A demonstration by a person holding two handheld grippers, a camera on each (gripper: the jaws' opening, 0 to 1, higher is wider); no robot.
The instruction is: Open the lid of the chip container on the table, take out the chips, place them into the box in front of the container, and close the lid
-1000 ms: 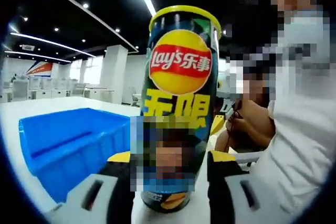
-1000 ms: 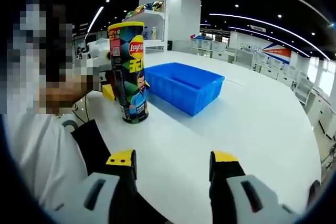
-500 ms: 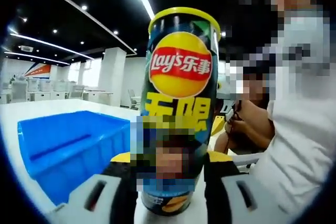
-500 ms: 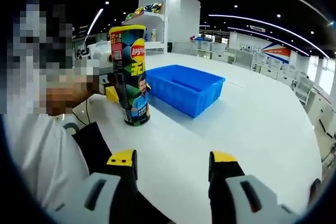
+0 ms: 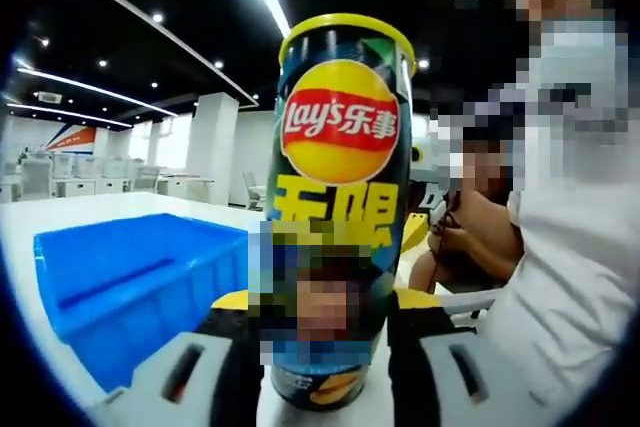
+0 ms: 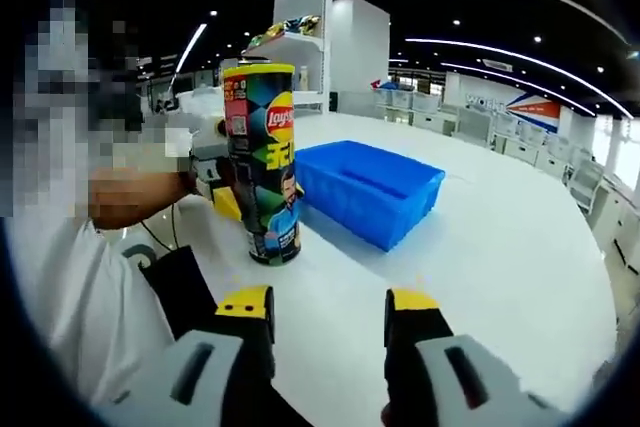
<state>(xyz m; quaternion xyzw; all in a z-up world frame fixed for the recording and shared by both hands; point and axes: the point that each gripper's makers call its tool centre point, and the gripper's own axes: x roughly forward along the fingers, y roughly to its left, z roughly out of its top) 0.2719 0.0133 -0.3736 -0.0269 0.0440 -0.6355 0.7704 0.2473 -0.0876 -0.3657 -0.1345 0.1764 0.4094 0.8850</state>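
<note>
Chips container (image 5: 340,207) stands upright on the tabletop (image 6: 480,277) between our left gripper (image 5: 320,322) jaws, which clamp its lower body to steady it. Our right gripper (image 6: 325,312) hangs open, well short of it; the blue box (image 6: 370,187) lies beyond.

White table (image 6: 500,277), upright chip container (image 6: 262,162) on it, blue box (image 6: 370,192) just beside
</note>
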